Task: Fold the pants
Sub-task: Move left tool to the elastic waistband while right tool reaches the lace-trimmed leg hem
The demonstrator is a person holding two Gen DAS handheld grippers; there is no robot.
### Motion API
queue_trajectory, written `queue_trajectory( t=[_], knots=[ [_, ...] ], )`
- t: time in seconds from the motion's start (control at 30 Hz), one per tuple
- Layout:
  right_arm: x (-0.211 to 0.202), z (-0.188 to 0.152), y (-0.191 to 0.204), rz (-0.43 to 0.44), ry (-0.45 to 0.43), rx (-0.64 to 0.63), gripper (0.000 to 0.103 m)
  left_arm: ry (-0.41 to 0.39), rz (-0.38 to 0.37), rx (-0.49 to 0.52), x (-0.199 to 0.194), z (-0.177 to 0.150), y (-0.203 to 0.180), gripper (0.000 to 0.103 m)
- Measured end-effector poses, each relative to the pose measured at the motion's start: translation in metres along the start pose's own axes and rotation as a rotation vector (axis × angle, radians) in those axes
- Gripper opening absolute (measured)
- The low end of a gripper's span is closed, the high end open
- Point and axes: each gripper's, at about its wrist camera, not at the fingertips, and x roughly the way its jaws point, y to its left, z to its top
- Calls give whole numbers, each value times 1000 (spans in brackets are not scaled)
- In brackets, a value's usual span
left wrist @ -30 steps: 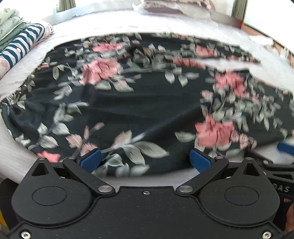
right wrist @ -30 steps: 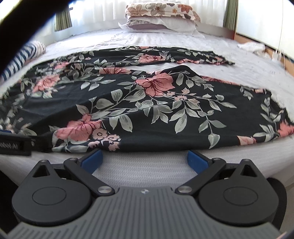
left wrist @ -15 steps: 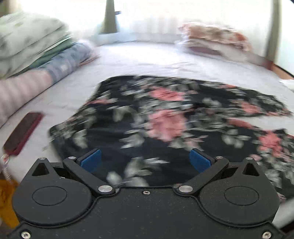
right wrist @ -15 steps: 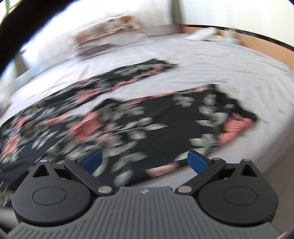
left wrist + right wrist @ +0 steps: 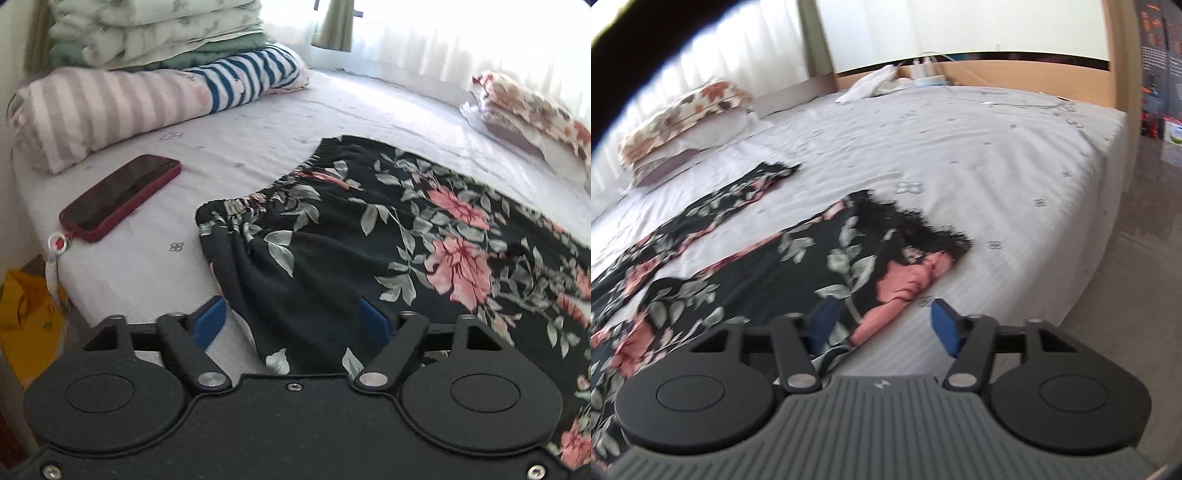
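Black pants with pink flowers and grey leaves (image 5: pixel 369 236) lie flat on the white bed. Their elastic waistband (image 5: pixel 258 195) is at the left end. My left gripper (image 5: pixel 291 321) is open, with the near waist corner of the pants lying between its blue pads. In the right wrist view the two legs run to the right; the near leg's hem (image 5: pixel 908 258) is rumpled. My right gripper (image 5: pixel 882 321) is open at the near hem corner, fabric over its left pad (image 5: pixel 822 321).
A red phone (image 5: pixel 118 195) lies on the bed left of the waistband. Folded striped blankets (image 5: pixel 147 92) are stacked at the far left. Floral pillows (image 5: pixel 683 110) sit at the back. A yellow bag (image 5: pixel 26 325) and bare floor (image 5: pixel 1137 258) flank the bed.
My left gripper swung left to the waistband corner. My right gripper swung right to the near leg's hem. Both stayed open; the pants have not moved.
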Motion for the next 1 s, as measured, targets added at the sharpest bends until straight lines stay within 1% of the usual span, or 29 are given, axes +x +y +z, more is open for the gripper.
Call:
queue_trajectory(
  t=[0.03, 0.07, 0.1, 0.23, 0.4, 0.63, 0.7, 0.73, 0.8, 0.83, 0.87, 0.97, 1.0],
  knots=[
    [2, 0, -3, -5, -2, 13, 57, -7, 3, -18, -1, 0, 3, 60],
    [4, 0, -6, -4, -2, 23, 56, -13, 9, -36, -1, 0, 6, 55],
    [8, 0, -10, -5, 1, 41, 56, -16, 13, -52, 0, 1, 9, 54],
    [11, -1, -14, -19, -3, 62, 55, -18, 5, -109, 2, 4, 23, 50],
    [14, -1, -15, -24, -8, 90, 53, -8, -19, -172, 9, 5, 33, 50],
    [20, 4, -16, -17, 2, 97, 49, -6, -3, -236, 28, 16, 43, 50],
    [23, 5, -18, -7, 9, 102, 46, 2, 14, -254, 35, 18, 45, 45],
    [24, 6, -18, -1, 12, 106, 45, 6, 20, -258, 38, 19, 47, 40],
    [27, 8, -21, 15, 17, 121, 40, 19, 25, -270, 45, 20, 49, 35],
    [30, 10, -26, 37, 28, 155, 39, 24, 27, -276, 48, 19, 51, 33],
    [30, 10, -26, 37, 28, 155, 37, 28, 28, -279, 50, 19, 51, 32],
    [34, 13, -34, 64, 50, 208, 29, 24, 30, -273, 55, 17, 51, 31],
    [36, 14, -36, 72, 58, 222, 28, 23, 28, -268, 55, 17, 51, 31]
  ],
)
